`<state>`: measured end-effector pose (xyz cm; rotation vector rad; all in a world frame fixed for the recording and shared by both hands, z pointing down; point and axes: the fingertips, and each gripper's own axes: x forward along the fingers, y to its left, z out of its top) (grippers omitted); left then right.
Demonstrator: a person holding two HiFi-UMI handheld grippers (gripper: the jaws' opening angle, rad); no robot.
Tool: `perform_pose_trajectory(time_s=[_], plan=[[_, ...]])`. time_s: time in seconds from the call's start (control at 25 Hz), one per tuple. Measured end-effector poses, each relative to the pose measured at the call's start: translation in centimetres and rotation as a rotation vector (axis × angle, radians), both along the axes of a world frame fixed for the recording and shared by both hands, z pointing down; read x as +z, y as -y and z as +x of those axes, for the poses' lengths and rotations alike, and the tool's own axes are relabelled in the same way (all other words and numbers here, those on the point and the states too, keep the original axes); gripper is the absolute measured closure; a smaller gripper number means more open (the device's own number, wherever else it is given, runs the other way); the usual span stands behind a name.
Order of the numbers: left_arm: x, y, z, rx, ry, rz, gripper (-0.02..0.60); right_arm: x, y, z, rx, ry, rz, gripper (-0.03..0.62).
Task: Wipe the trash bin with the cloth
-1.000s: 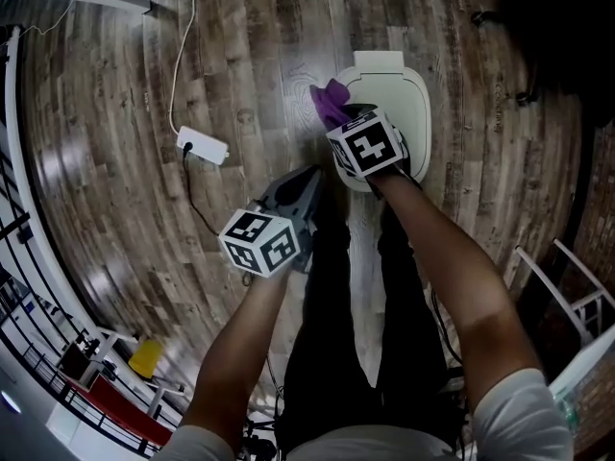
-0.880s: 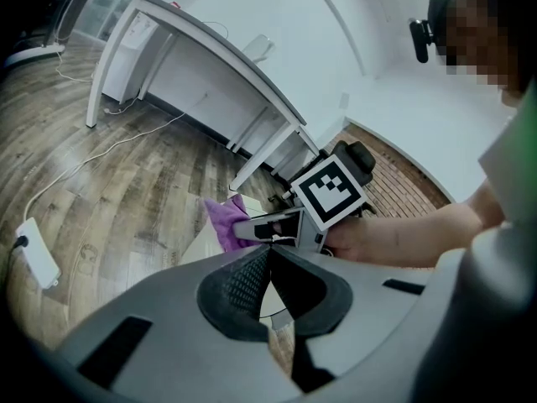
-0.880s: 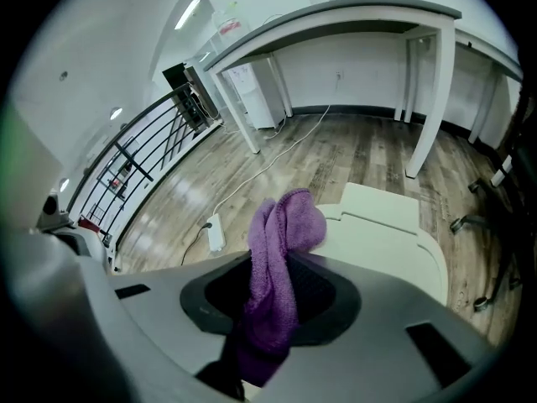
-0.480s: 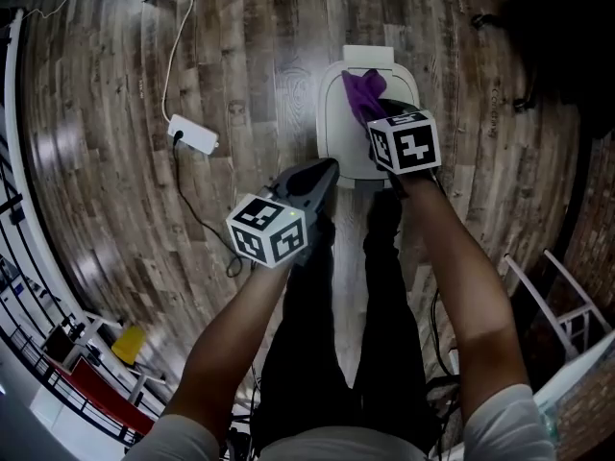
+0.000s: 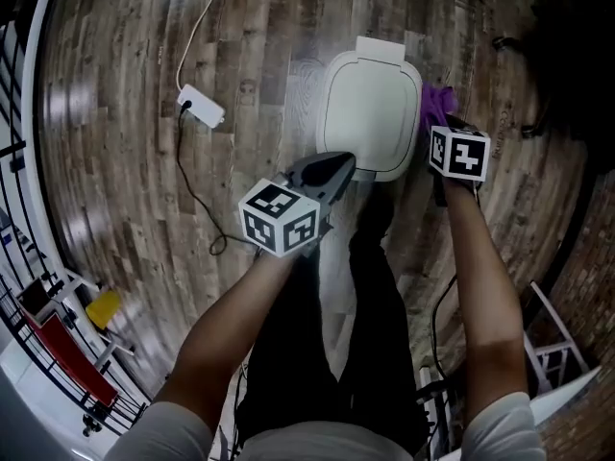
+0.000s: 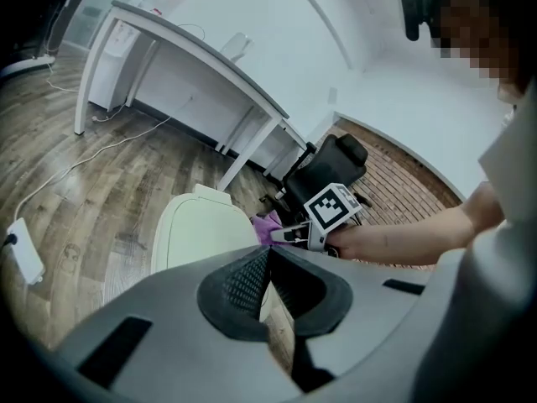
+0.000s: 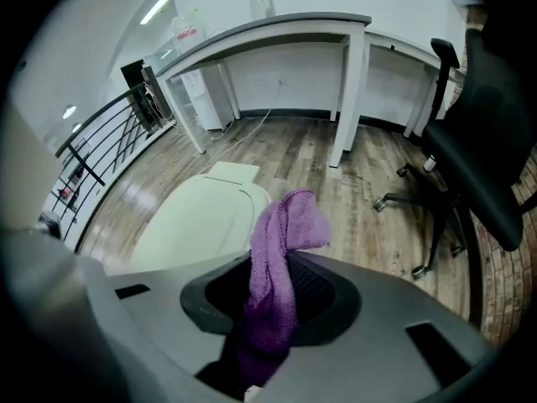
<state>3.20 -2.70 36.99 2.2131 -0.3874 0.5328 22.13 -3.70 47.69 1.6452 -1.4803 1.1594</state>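
Grey-brown plank floor (image 5: 144, 113) runs through the room. A long white desk (image 7: 277, 28) stands against the far wall, a black office chair (image 7: 491, 141) sits off to one side, and a dark railing (image 7: 109, 133) closes the other. A white power strip (image 5: 200, 106) lies on the boards with its cable (image 5: 197, 36) trailing away.

The trash bin (image 5: 370, 113) stands on the floor just in front of the person's feet. It is pale, rounded at the corners, and its lid is down.

The right gripper (image 5: 444, 128) is held out at the bin's right side, and its jaws are clamped on the cloth (image 7: 281, 259). This is a purple towelling rag pinched by its middle. One end sticks up above the jaw tips and flops to the right, and the rest hangs down between the pads. From above, the cloth shows as a purple bunch just beside the right rim of the lid. I cannot tell whether it touches the bin there.

The left gripper (image 5: 341, 161) hovers at the bin's near edge, pointing toward it. Its jaws are pressed together at the tips with nothing caught between them. From its own view the bin's lid lies just past the jaw tips, with the right gripper's marker cube (image 6: 334, 209) beyond it.
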Motion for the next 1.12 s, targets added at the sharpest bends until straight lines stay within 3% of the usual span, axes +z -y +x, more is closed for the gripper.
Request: perform_pose_trajectory(time_s=[0.16,0.36,0.6,0.88,1.12], plan=[[-0.4,-0.7,-0.6,-0.056,-0.002,0.020,0.577,-0.5,-2.1,2.6,-0.006,-0.076,-0.022,0.488],[-1.1,-0.9,-2.0,-0.072,0.011,0.030,0.577,-2.9,-1.2,1.0,-0.046,-0.053,0.057,0.488],[-1.8,-0.2,-4.2,-0.040,0.011,0.038,0.578,-4.7,1.0,-4.4,-0.061,0.006,0.145,0.488],[-1.2,1.4,-8.1,-0.008,0.022,0.026,0.578,-4.6,3.5,-11.7,-0.039,0.077,0.171,0.488],[-0.8,2.7,-10.8,-0.006,0.026,0.018,0.577,-4.7,6.2,-18.9,-0.122,0.136,0.181,0.488]])
